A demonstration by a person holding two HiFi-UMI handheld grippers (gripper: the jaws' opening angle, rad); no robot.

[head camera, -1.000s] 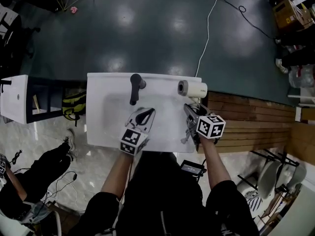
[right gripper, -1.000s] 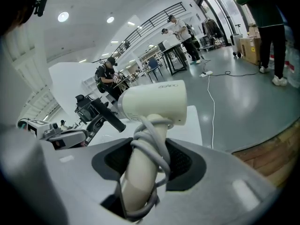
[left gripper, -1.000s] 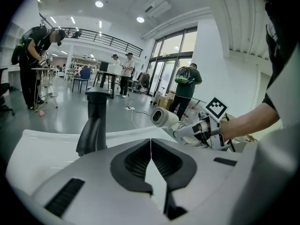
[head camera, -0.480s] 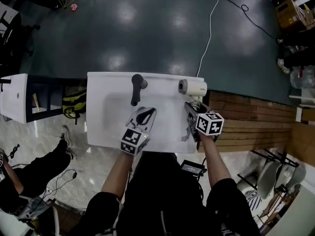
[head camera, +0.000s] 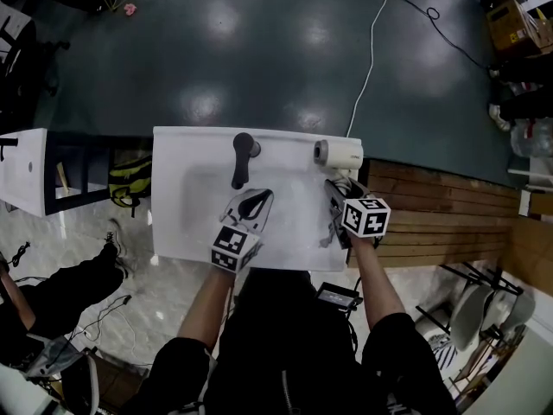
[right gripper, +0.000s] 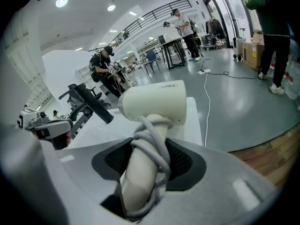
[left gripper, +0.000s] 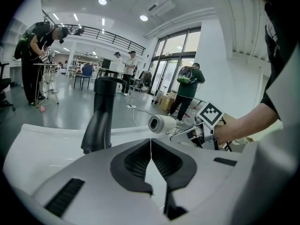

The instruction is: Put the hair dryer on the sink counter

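The white hair dryer [head camera: 339, 154] lies at the far right corner of the white sink counter [head camera: 190, 206], its barrel pointing left. My right gripper [head camera: 337, 190] is shut on its handle [right gripper: 140, 172], which has the grey cord wound around it; the barrel [right gripper: 154, 102] stands just beyond the jaws. My left gripper [head camera: 252, 201] is shut with nothing in it, over the middle of the basin. Its jaws [left gripper: 151, 144] point towards the black faucet [left gripper: 102, 116], and the hair dryer [left gripper: 161, 123] shows to the right of that.
The black faucet [head camera: 241, 156] stands at the counter's back edge. A white cable [head camera: 371, 41] runs across the dark floor behind the counter. A black shelf unit [head camera: 78, 175] is at the left and a wooden platform [head camera: 432, 223] at the right. A seated person [head camera: 52, 301] is at lower left.
The right gripper with the hair dryer has sunk slightly towards the counter. The left gripper has kept still. The seated person at lower left has shifted.
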